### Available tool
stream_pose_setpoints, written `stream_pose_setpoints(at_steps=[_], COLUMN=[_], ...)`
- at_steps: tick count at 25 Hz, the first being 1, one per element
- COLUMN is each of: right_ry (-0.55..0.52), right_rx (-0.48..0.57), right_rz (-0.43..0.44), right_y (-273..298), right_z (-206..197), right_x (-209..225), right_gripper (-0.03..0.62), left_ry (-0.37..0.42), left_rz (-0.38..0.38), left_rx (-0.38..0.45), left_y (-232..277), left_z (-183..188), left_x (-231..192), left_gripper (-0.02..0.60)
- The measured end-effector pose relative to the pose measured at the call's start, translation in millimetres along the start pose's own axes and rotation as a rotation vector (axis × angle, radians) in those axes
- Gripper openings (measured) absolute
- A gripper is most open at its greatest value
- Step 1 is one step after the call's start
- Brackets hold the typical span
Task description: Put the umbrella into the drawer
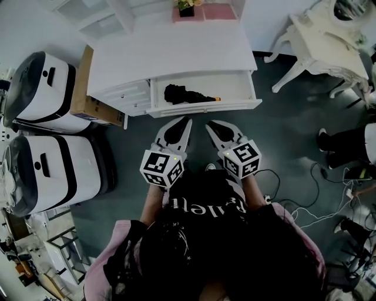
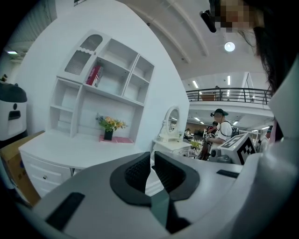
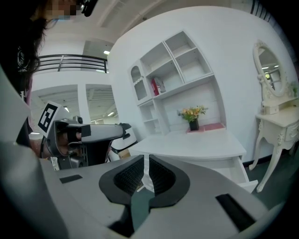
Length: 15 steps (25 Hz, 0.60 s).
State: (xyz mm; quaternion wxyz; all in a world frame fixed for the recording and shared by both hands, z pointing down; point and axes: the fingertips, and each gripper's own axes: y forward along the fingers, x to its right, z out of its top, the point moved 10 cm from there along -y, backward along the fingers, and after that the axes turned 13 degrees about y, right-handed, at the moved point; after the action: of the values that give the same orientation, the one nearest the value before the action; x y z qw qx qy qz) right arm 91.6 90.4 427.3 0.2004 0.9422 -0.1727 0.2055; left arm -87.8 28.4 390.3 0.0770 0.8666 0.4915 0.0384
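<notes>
A folded black umbrella (image 1: 187, 94) with a yellowish tip lies inside the open drawer (image 1: 241, 87) of the white desk (image 1: 176, 53). Both grippers hover side by side just in front of the drawer's front panel, apart from the umbrella. My left gripper (image 1: 188, 119) (image 2: 152, 161) is shut, with nothing between its pads. My right gripper (image 1: 207, 123) (image 3: 146, 163) is also shut and empty. From the right gripper view the open drawer (image 3: 243, 170) shows at the desk's right side.
Two white bins with black bands (image 1: 41, 88) (image 1: 53, 170) and a cardboard box (image 1: 88, 100) stand left of the desk. A white dressing table (image 1: 323, 41) is at the right, with cables (image 1: 305, 206) and someone's shoes (image 1: 329, 141) on the floor. A flower pot (image 1: 187, 7) sits at the desk's back.
</notes>
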Motion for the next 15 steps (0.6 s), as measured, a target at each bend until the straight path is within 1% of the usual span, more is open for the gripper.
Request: stream_pose_setpoints(at_steps=[7,15], right_ry=[0.012,0.017], right_rx=[-0.001,-0.013], right_rz=[-0.045,-0.07], right_y=[24.0,47.0], right_z=[-10.8,-25.5], right_x=[-35.0,-76.0], right_gripper=[0.06,0.058], left_ry=[-0.012,-0.017], left_rz=[-0.026,-0.058], left_rx=[-0.007,0.001], left_y=[-36.3,-73.1], left_z=[-8.2,-13.5], left_x=[-28.1,-57.5], left_gripper=[0.04,0.04])
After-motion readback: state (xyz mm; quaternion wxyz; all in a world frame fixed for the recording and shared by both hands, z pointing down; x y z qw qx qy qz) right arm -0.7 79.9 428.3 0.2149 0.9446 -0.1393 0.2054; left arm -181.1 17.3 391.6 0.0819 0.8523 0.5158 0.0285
